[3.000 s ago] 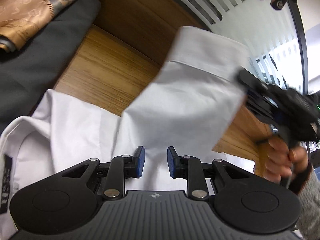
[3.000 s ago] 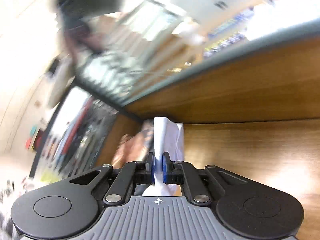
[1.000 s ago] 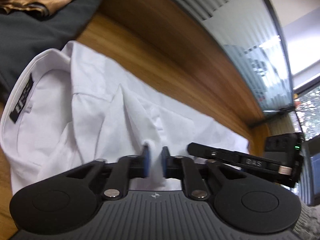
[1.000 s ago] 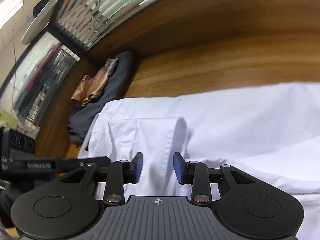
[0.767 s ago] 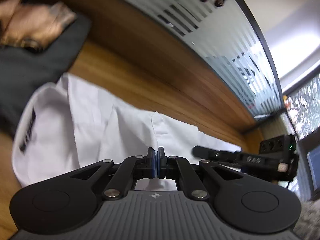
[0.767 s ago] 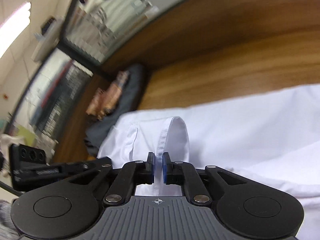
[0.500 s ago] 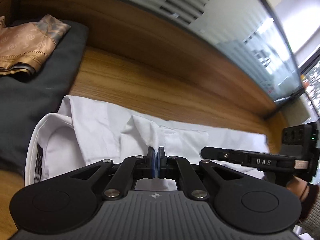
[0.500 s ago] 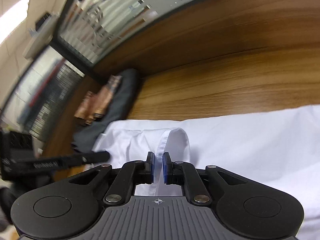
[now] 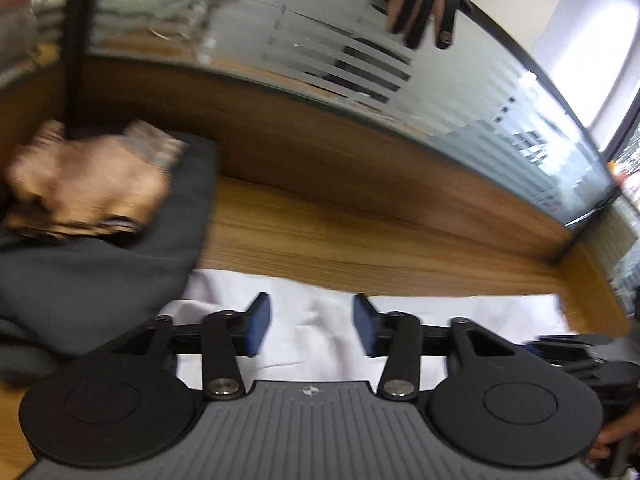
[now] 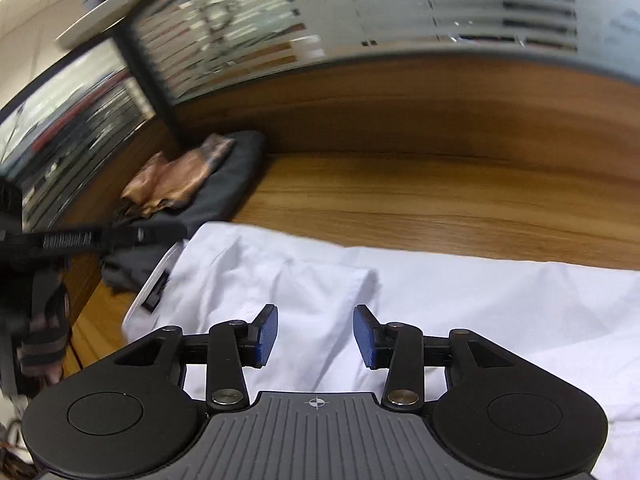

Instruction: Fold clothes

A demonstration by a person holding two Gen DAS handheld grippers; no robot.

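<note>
Left wrist view: the left gripper [image 9: 308, 326] fills the lower half of the frame, its blue-padded fingers [image 9: 256, 324] spread and opening wider, with nothing pinched. The white shirt [image 9: 320, 320] lies flat on the wooden counter [image 9: 360, 240] beyond and beneath them; cloth shows in the gap, but the pads do not press on it. In the left of the frame a dark grey garment [image 9: 100, 280] carries a folded bronze patterned cloth [image 9: 88, 184], a pile that looks already finished. At the lower right edge the tip of the other tool just shows.

Right wrist view: the right gripper [image 10: 316, 334] sits at the bottom centre, its fingers [image 10: 266, 334] likewise apart and opening, holding nothing. The shirt spreads across the lower middle and right of the frame, its collar and label at the left by the grey pile. A sleeve cuff [image 10: 362, 280] lies folded over the body of the shirt, just above the gap between the fingers and slightly to its right. The left tool reaches in from the left edge, above the grey garment.

My judgement is that the sleeve fold is laid and let go, while the long body remains stretched out rightward, so the folds that would make it compact are not yet done.
</note>
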